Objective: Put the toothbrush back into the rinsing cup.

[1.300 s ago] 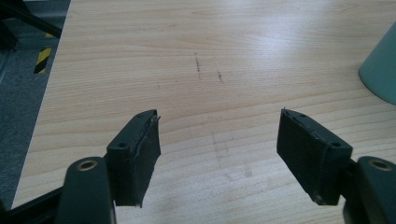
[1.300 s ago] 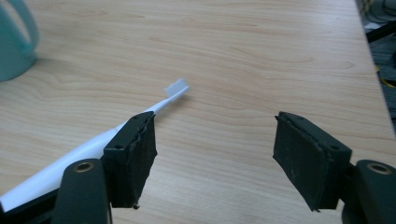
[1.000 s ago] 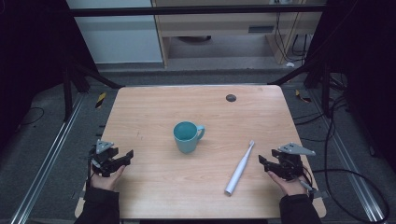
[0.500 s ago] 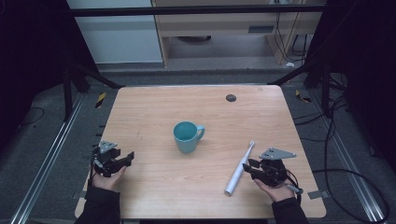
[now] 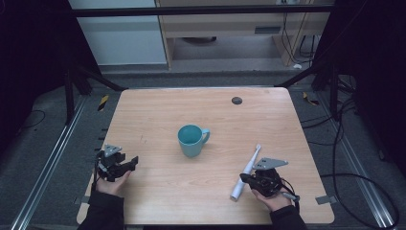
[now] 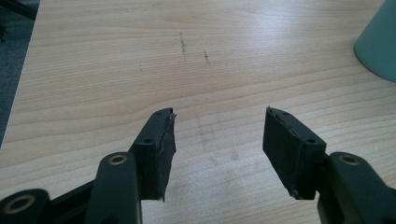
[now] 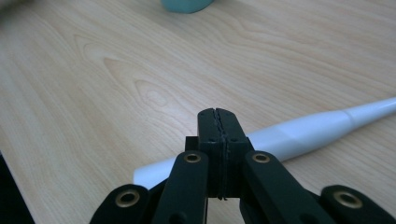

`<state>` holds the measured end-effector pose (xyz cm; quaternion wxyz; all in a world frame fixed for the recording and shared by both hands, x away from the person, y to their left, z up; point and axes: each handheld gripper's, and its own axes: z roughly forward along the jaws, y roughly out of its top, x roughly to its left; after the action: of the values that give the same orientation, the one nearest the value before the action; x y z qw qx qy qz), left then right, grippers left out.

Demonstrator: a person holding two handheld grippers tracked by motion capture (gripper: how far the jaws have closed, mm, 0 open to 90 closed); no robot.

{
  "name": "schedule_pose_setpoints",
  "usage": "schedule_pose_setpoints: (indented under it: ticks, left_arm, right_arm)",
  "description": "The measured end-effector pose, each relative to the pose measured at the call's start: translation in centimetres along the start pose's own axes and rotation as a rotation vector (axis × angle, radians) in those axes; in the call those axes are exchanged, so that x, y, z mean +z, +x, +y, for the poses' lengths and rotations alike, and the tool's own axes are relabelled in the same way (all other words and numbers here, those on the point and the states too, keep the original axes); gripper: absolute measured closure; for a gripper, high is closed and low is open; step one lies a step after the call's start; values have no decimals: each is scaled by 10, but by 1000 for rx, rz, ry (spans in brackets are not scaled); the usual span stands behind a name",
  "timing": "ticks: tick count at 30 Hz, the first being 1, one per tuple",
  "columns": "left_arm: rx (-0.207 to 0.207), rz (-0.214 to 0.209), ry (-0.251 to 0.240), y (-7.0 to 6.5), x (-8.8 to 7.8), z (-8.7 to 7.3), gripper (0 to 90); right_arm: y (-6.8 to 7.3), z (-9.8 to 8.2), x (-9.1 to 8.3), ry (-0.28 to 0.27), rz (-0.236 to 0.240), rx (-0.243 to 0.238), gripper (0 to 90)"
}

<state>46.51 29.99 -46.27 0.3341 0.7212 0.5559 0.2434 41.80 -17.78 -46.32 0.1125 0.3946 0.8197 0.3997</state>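
A white toothbrush-like wand (image 5: 246,170) lies on the wooden table (image 5: 158,110) at the front right, its thin end pointing away. My right gripper (image 5: 244,178) sits right beside its thick end. In the right gripper view the right gripper (image 7: 217,112) is shut, jaws pressed flat together just in front of the wand (image 7: 303,133), nothing between them; they have just been closing. A teal mug (image 5: 191,140) stands upright mid-table, handle to the right. My left gripper (image 5: 129,163) rests at the front left, open (image 6: 219,114) over bare wood, the mug (image 6: 378,44) far to its right.
A small dark round disc (image 5: 236,100) lies near the table's far edge. Metal rails and cables run along the floor on both sides. Bare wood stretches between the two grippers along the front edge.
My right gripper has slid left across the table up to the wand's thick end, and its jaws have gone from apart to shut. The left gripper, mug and wand have not moved.
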Motion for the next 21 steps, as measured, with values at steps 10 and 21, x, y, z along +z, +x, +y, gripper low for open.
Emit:
schedule_pose_setpoints:
  ticks: [10,21]
  left_arm:
    - [3,-2,-1,-1,1,0,406]
    - [8,-4,6,-1,2,0,404]
  right_arm:
    - [12,1,14,37,33,-33,900]
    - [16,0,23,72,39,-50,900]
